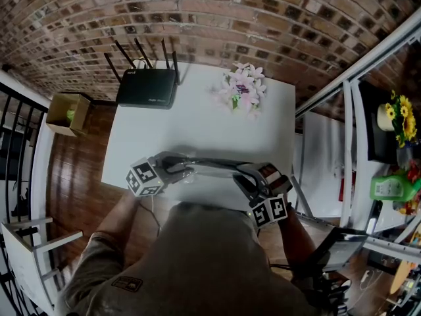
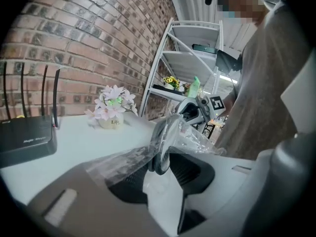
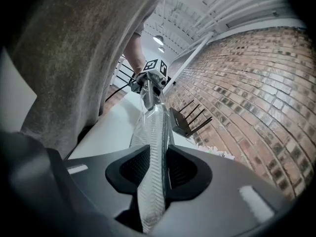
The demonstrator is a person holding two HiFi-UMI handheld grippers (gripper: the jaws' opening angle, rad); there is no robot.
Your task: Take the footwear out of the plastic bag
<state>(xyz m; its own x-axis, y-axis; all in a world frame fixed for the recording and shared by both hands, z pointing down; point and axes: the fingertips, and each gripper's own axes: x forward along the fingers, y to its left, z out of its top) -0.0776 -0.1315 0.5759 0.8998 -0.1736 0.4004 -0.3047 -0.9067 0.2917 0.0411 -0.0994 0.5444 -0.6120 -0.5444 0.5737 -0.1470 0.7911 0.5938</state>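
Observation:
A flat piece of footwear [image 1: 214, 166] with a ribbed sole, wrapped in a clear plastic bag [image 2: 123, 159], hangs stretched between my two grippers above the front edge of the white table [image 1: 197, 117]. My left gripper [image 1: 184, 170] is shut on one end: in the left gripper view the dark rim of the footwear [image 2: 160, 142] sits between the pads, with plastic draped over one of them. My right gripper [image 3: 157, 169] is shut on the other end, pinching the ribbed sole [image 3: 155, 132] edge-on through the plastic. The left gripper [image 3: 148, 80] shows at the far end.
A black router [image 1: 148, 87] with several antennas stands at the table's back left and a small pot of pink flowers [image 1: 242, 87] at the back right. A metal shelf [image 1: 395, 143] with bottles stands to the right. A cardboard box [image 1: 69, 110] sits on the floor at the left.

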